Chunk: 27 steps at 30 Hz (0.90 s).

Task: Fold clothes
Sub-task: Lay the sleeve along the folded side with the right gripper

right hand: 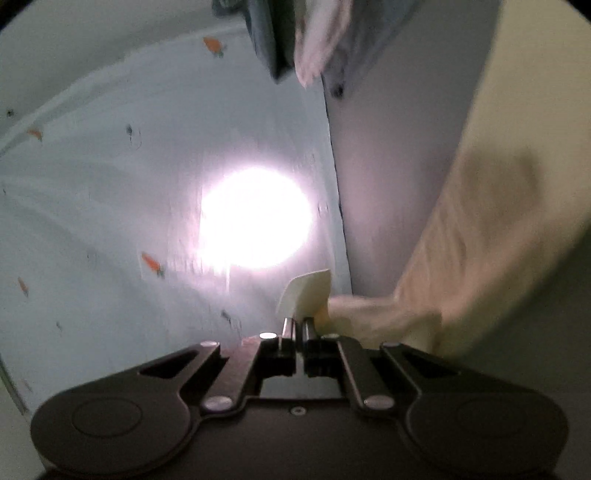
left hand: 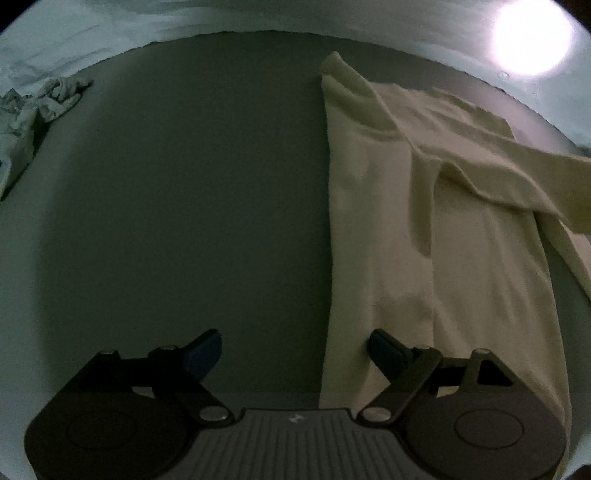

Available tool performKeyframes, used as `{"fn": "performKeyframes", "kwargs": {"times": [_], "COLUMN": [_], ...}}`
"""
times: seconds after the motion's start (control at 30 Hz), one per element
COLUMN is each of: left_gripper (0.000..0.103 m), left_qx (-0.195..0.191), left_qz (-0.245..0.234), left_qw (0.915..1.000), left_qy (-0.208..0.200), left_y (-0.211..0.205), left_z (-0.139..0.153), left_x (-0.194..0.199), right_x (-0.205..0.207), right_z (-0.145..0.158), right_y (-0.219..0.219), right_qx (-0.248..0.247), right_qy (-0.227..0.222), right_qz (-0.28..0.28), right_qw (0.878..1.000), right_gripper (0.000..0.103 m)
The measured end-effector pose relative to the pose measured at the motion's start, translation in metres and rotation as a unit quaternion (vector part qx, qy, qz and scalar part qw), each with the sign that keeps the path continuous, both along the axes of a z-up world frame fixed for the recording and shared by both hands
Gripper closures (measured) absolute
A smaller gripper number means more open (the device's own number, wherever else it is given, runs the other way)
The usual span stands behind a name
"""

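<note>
A cream long-sleeved garment (left hand: pixel 436 229) lies partly folded on the dark grey mat (left hand: pixel 184 203), filling the right half of the left wrist view. One sleeve (left hand: pixel 517 173) stretches up and off to the right. My left gripper (left hand: pixel 295 350) is open and empty just above the mat, its right finger (left hand: pixel 384 349) over the garment's lower left edge. My right gripper (right hand: pixel 299 326) is shut on a corner of the cream garment (right hand: pixel 461 266), which trails off to the right and is lifted. The right wrist view is blurred.
A crumpled whitish cloth (left hand: pixel 33 107) lies at the mat's far left edge. A pale sheet with small orange carrot prints (right hand: pixel 110 203) surrounds the mat, with a bright light spot (right hand: pixel 255 218) on it. Grey and white clothes (right hand: pixel 295 33) are piled at the top of the right wrist view.
</note>
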State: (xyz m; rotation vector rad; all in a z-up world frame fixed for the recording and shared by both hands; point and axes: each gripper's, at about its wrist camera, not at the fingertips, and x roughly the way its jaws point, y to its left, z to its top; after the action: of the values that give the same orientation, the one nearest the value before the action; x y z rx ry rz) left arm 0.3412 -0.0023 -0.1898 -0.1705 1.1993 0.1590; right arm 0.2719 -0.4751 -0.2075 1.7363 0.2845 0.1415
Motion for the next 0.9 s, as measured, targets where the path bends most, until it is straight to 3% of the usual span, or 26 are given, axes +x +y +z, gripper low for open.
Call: {"fn": "performKeyframes", "kwargs": {"times": [0.2, 0.37, 0.53, 0.77, 0.9], "left_gripper": [0.013, 0.007, 0.007, 0.007, 0.007], "left_qx": [-0.009, 0.005, -0.003, -0.012, -0.02], "left_qz": [-0.011, -0.037, -0.042, -0.04, -0.032], "left_qw": [0.9992, 0.999, 0.9989, 0.999, 0.9991], "left_qy": [0.038, 0.026, 0.019, 0.018, 0.018], "left_y": [-0.002, -0.008, -0.005, 0.005, 0.014], "left_z": [-0.017, -0.023, -0.021, -0.017, -0.015], "left_x": [-0.02, -0.028, -0.036, -0.056, -0.066], "right_x": [-0.018, -0.031, -0.039, -0.059, -0.062], "right_z": [0.008, 0.011, 0.014, 0.009, 0.013], "right_y": [0.043, 0.078, 0.108, 0.131, 0.15], "right_qx": [0.001, -0.023, -0.062, -0.1, -0.141], "right_qy": [-0.006, 0.008, 0.032, 0.042, 0.043], "right_qz": [0.073, 0.15, 0.221, 0.277, 0.318], "right_qw": [0.997, 0.988, 0.973, 0.955, 0.936], "right_gripper": [0.1, 0.1, 0.1, 0.1, 0.1]}}
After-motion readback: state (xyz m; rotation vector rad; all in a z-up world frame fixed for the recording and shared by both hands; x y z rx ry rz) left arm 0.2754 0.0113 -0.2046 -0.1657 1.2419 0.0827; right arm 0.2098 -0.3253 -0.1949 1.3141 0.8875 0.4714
